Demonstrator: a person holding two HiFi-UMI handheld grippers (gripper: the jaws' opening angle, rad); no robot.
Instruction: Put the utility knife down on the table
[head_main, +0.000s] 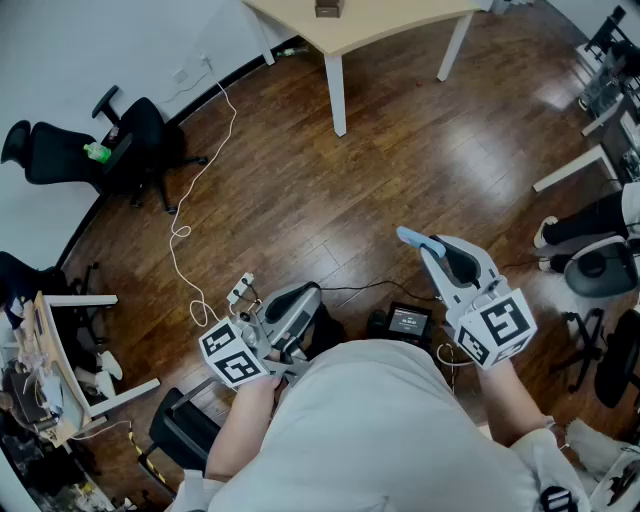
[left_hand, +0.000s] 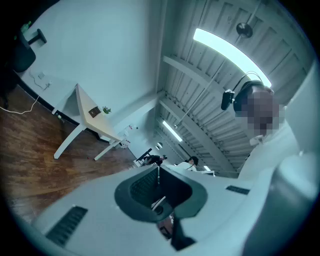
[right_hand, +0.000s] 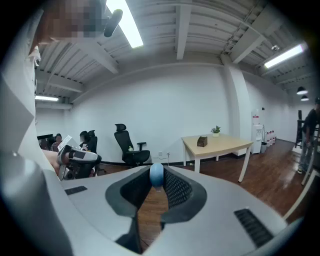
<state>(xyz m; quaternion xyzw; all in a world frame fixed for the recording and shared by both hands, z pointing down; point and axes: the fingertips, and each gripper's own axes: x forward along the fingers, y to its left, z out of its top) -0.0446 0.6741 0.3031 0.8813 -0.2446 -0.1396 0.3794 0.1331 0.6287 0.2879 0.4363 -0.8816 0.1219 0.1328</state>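
Note:
The utility knife (head_main: 408, 236) shows only as a light blue end sticking out of the tips of my right gripper (head_main: 422, 248), which is shut on it. In the right gripper view that blue end (right_hand: 156, 174) sits pinched between the ribbed pads of the right gripper (right_hand: 156, 186); the rest of the knife is hidden. This gripper is held in the air over the wooden floor, pointing toward the light wooden table (right_hand: 220, 143) some way off. My left gripper (head_main: 308, 293) is close to the person's body, its jaws (left_hand: 158, 169) together and empty.
The table (head_main: 360, 25) stands on white legs at the far side, with a small brown box (right_hand: 202, 141) and a plant (right_hand: 215, 131) on it. Black office chairs (head_main: 135, 140) line the left wall. A white cable (head_main: 185, 235) and a small screen device (head_main: 408, 320) lie on the floor.

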